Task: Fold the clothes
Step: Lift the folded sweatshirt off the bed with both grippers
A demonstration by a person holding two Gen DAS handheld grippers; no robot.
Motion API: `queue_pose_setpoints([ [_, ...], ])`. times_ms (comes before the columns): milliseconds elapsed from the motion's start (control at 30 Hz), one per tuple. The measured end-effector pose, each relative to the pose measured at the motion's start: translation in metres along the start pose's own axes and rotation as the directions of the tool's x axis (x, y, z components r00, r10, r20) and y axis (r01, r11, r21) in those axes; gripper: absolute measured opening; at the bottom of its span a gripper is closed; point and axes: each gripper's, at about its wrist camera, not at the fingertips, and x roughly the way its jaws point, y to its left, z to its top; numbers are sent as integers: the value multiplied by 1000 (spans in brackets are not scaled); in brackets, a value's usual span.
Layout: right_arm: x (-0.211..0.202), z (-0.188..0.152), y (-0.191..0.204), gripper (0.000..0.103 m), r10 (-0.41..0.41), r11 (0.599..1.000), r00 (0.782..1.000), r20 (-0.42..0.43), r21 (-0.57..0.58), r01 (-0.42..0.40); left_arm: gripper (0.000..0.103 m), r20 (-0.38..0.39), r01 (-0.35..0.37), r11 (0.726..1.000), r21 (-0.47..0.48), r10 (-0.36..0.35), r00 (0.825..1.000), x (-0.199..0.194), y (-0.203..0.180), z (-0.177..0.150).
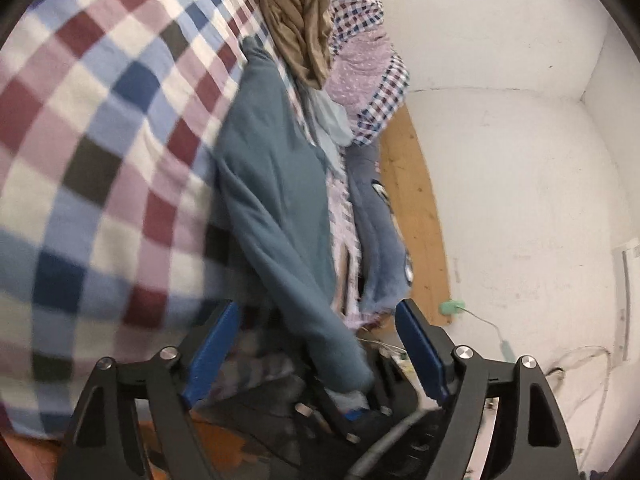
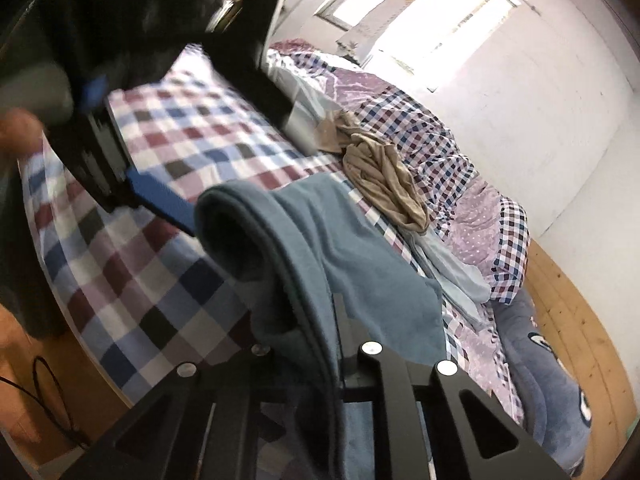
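Soft, matt, seemingly fleecy teal garment [image 2: 360, 248] over woven checked cotton-like sheet [image 1: 100, 140]; smooth, faintly glossy wooden floor [image 2: 568, 304].

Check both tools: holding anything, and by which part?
The right tool is shut on the teal garment, gripping a folded, seamed edge. The left tool is open, its blue pads apart beside the same garment, holding nothing.

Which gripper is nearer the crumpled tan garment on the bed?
Hard to call; probably the left. In the right wrist view the left gripper reaches over the checked sheet toward the tan garment, while the right gripper sits nearer the bed's edge, holding the teal garment.
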Motion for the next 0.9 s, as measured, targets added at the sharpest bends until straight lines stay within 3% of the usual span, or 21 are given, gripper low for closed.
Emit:
queue_pose_setpoints([
  [300,-18,3,-24,11,42,995,999,31,89,-44,83,4,-68,997,40,68,998,32,-4,68],
  [600,-27,3,-44,11,47,986,997,63,157,-57,83,-27,-32,998,60,34,999,59,-9,154],
  [900,-37,-4,-73,10,15,965,996,93,259,-39,82,-47,-16,996,92,21,999,94,-18,207],
])
